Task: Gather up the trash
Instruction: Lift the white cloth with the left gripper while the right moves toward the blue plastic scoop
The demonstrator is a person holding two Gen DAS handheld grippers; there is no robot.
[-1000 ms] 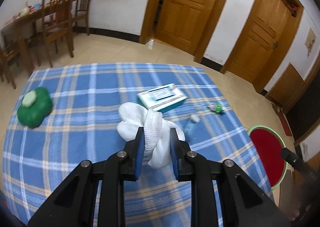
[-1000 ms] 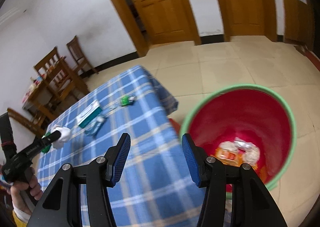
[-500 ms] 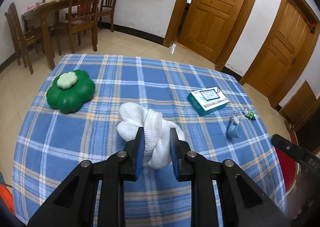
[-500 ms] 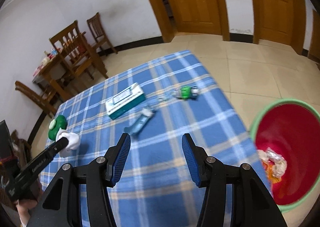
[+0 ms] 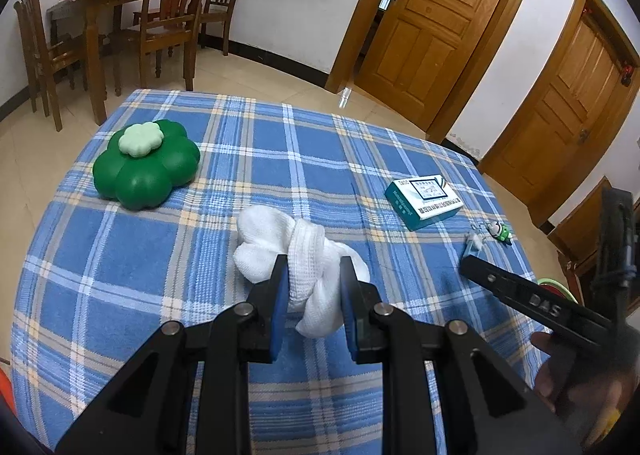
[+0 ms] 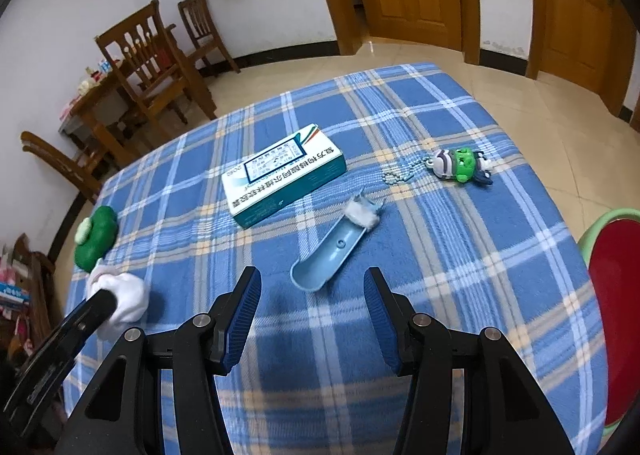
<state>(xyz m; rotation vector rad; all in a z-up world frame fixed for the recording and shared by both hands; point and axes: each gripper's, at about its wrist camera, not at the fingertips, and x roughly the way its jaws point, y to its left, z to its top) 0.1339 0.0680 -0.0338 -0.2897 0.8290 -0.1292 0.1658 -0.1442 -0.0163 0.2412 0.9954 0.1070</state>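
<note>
Jaws of the left gripper [image 5: 312,303] were clamped on a bunched white knitted cloth [image 5: 298,251], which hid their blue pads' inner faces and covered part of the blue plaid tabletop [image 5: 120,255] under it. From the right wrist view only one black finger of that gripper and a lump of the cloth [image 6: 122,301] showed at the left edge. The right gripper [image 6: 311,319] hung over the tabletop with its jaws apart and nothing between them; in the left wrist view it was a single dark finger, with the hand [image 5: 560,371] holding it blurred at the frame's edge.

Just beyond the right jaws lay a light blue plastic scoop-shaped piece [image 6: 326,259], its long axis slanting from near left to far right, open side up, with a white wad [image 6: 362,213] at its far end. Farther off sat a teal and white cardboard box [image 6: 282,175], lengthwise on the same slant, and a small green toy keychain [image 6: 460,167] to the right. A red bin with a green rim [image 6: 612,287] was cut off at the right edge, its contents unseen. A green clover-shaped container [image 5: 146,165] sat at the far left.
</note>
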